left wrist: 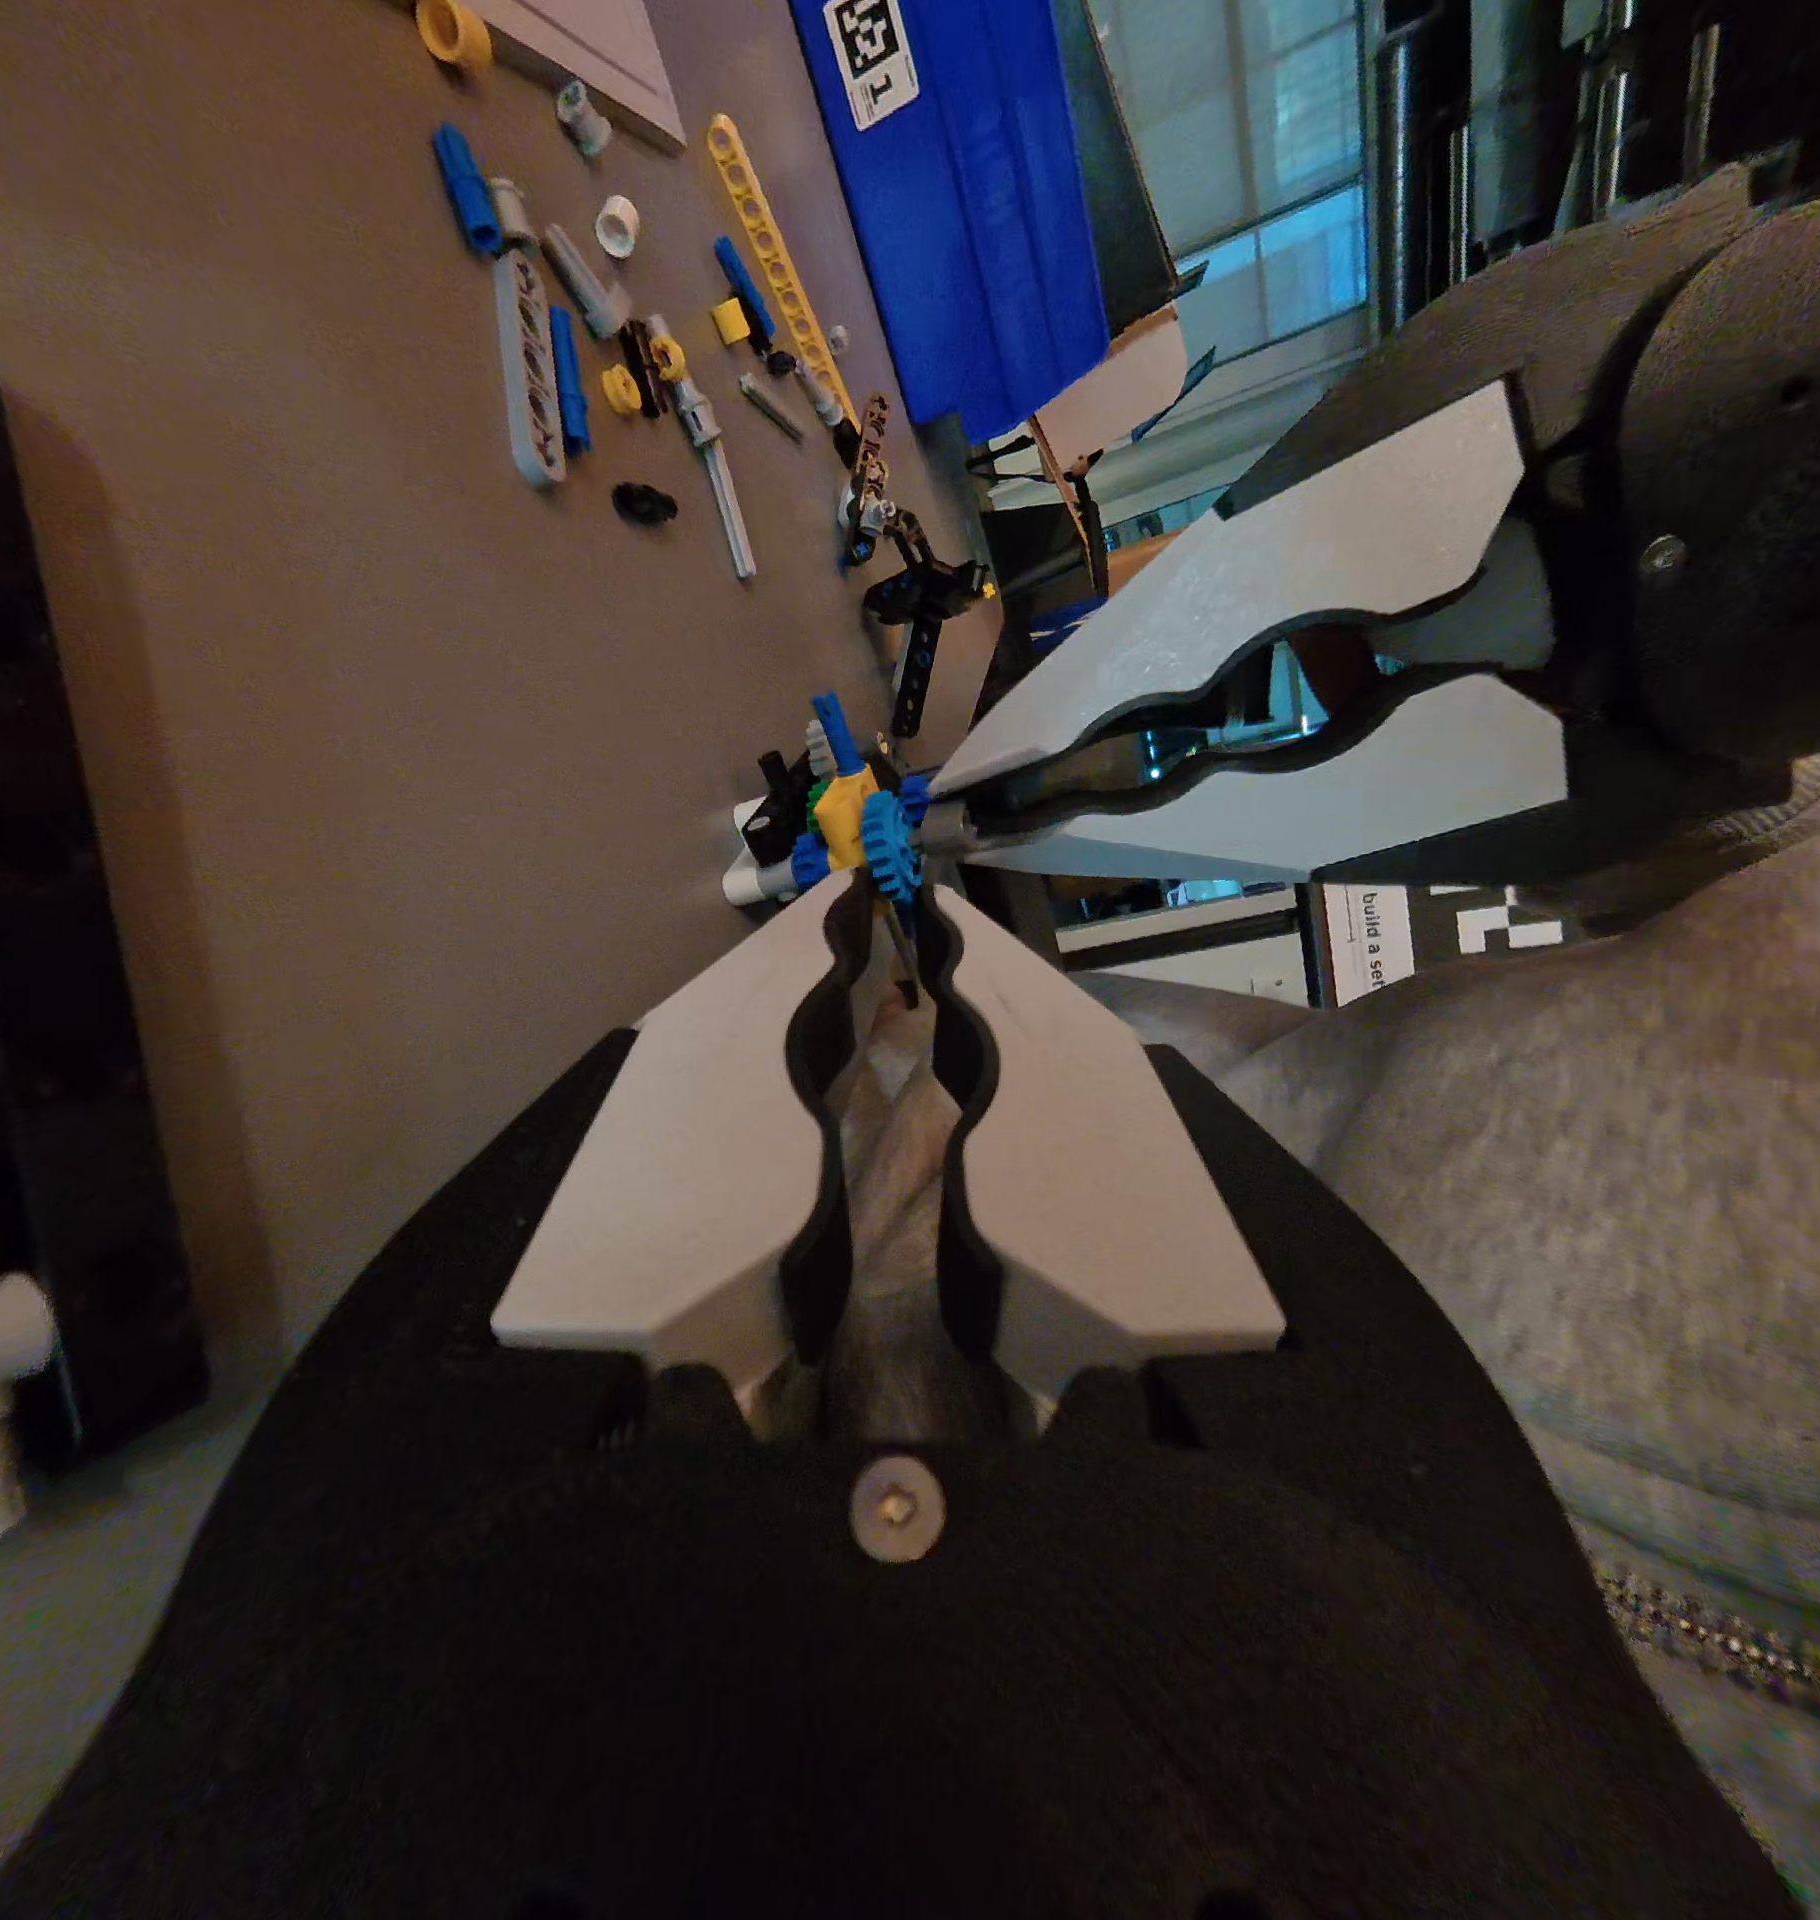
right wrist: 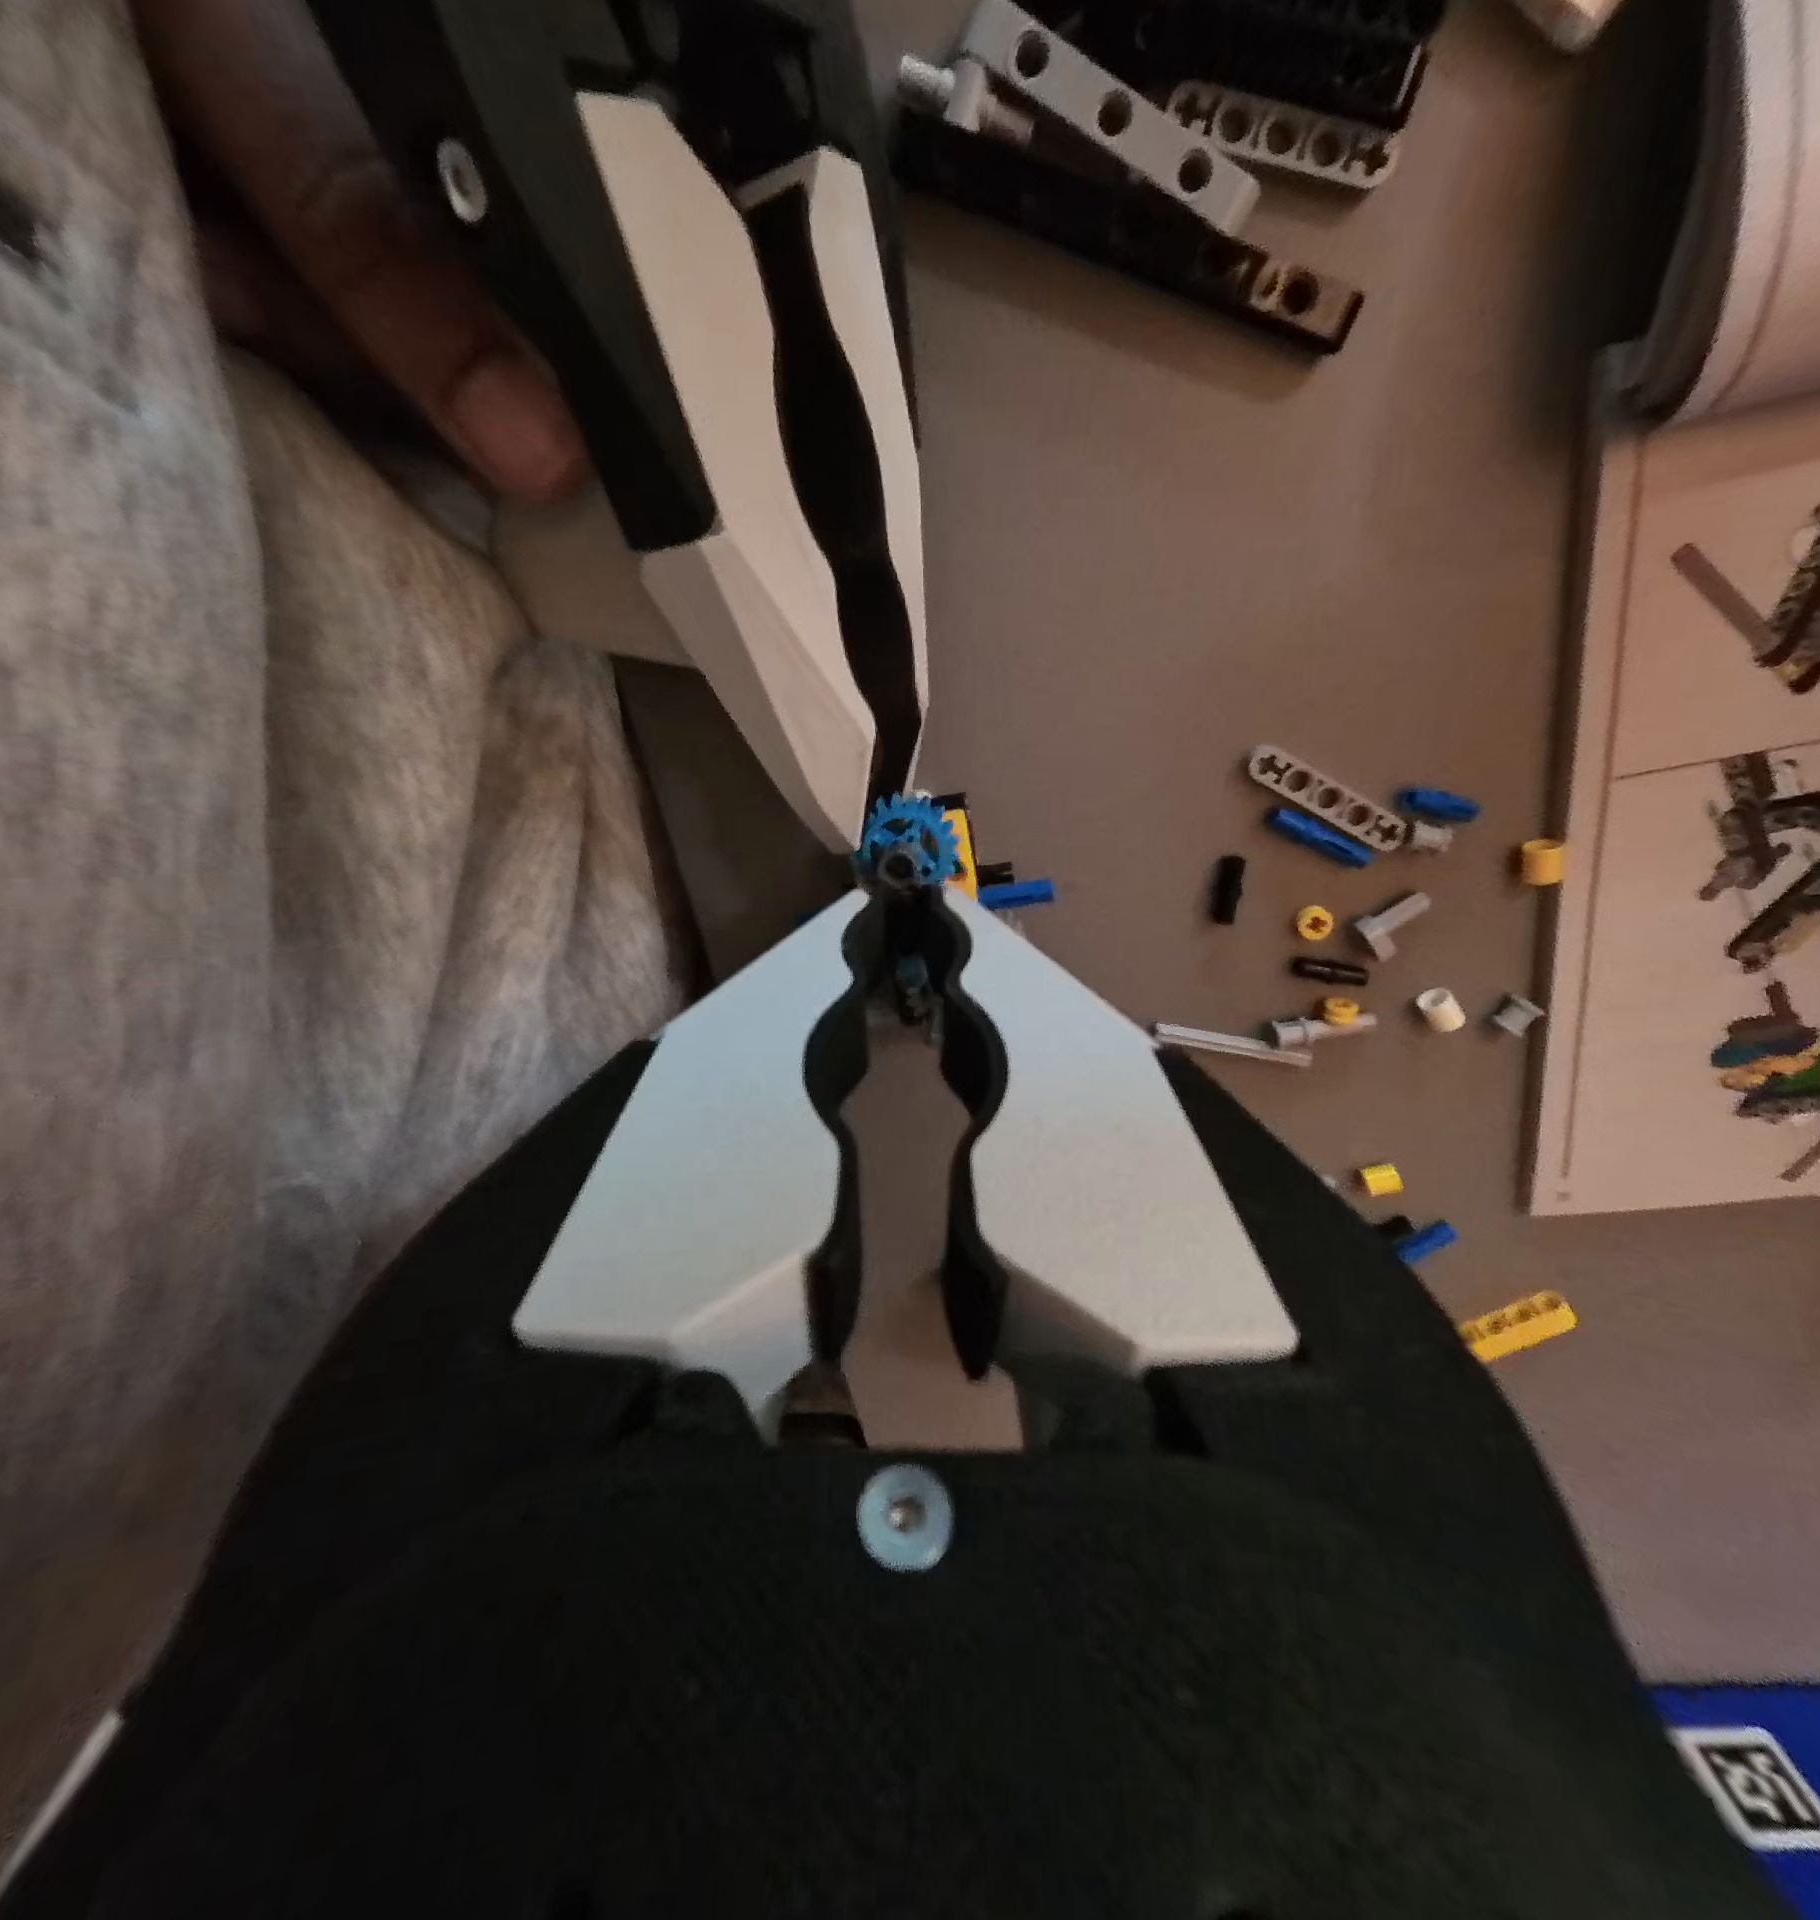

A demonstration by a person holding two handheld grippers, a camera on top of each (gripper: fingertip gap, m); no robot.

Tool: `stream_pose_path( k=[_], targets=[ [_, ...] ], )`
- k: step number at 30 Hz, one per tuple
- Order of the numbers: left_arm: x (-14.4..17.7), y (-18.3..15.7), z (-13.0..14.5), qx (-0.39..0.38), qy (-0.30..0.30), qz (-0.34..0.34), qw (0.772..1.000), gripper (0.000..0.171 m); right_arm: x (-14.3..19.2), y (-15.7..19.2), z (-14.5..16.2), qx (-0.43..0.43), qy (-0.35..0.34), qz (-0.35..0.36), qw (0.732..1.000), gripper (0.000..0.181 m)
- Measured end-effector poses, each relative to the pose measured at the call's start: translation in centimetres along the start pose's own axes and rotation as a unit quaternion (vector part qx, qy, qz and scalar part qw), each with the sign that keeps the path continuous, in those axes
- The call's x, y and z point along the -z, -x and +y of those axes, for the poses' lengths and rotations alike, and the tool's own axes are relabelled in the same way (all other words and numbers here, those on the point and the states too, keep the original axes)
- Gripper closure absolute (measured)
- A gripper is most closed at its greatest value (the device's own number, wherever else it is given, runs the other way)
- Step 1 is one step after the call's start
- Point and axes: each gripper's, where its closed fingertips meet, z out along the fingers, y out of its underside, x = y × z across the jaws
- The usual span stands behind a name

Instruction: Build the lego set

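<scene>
A small lego assembly [left wrist: 844, 816] of blue gears, a yellow piece and black axles is held in the air above the brown table [left wrist: 366, 727]. My left gripper [left wrist: 890, 899] is shut on a black axle below the larger blue gear [left wrist: 885, 836]. My right gripper [left wrist: 953, 826] comes in from the right and is shut on a grey end piece [left wrist: 942, 828] of the same assembly. In the right wrist view the blue gear [right wrist: 906, 836] faces the camera just beyond my right gripper [right wrist: 901, 899], with the left gripper [right wrist: 890, 800] reaching down from above.
Loose pieces lie on the table: a long yellow beam [left wrist: 771, 249], a grey beam [left wrist: 532, 364], blue pins, a black sub-assembly [left wrist: 916, 603]. A blue box [left wrist: 947, 208] stands behind. An instruction booklet [right wrist: 1716, 831] lies at the right, black and white beams [right wrist: 1124, 177] farther off. A person's grey clothing [right wrist: 158, 727] is close. The grippers are tip to tip, or close to it.
</scene>
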Motion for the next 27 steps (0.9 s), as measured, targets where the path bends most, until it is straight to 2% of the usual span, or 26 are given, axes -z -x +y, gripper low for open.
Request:
stream_pose_path(
  k=[7, 18, 21, 24, 27],
  targets=[
    [0.0, 0.1, -0.2, -0.007, -0.009, -0.008, 1.000, 0.166, 0.7, 0.3, -0.6, -0.021, -0.039, -0.010, 0.999, 0.167],
    [0.2, 0.0, -0.4, -0.016, -0.022, -0.011, 1.000, 0.166, 0.7, -0.3, 0.7, -0.019, -0.058, 0.003, 0.998, 0.157],
    [0.0, 0.1, -0.2, -0.020, -0.014, -0.014, 1.000, 0.166, 0.2, -0.2, 0.7, -0.005, -0.068, -0.007, 0.998, 0.158],
    [0.0, 0.1, -0.1, -0.022, -0.011, -0.015, 1.000, 0.166, -0.3, -0.3, 0.8, 0.018, -0.070, -0.004, 0.997, 0.169],
    [-0.1, 0.1, 0.0, -0.025, -0.011, -0.018, 0.999, 0.166, -0.3, -0.4, 0.7, 0.026, -0.078, -0.007, 0.997, 0.169]
  ],
)
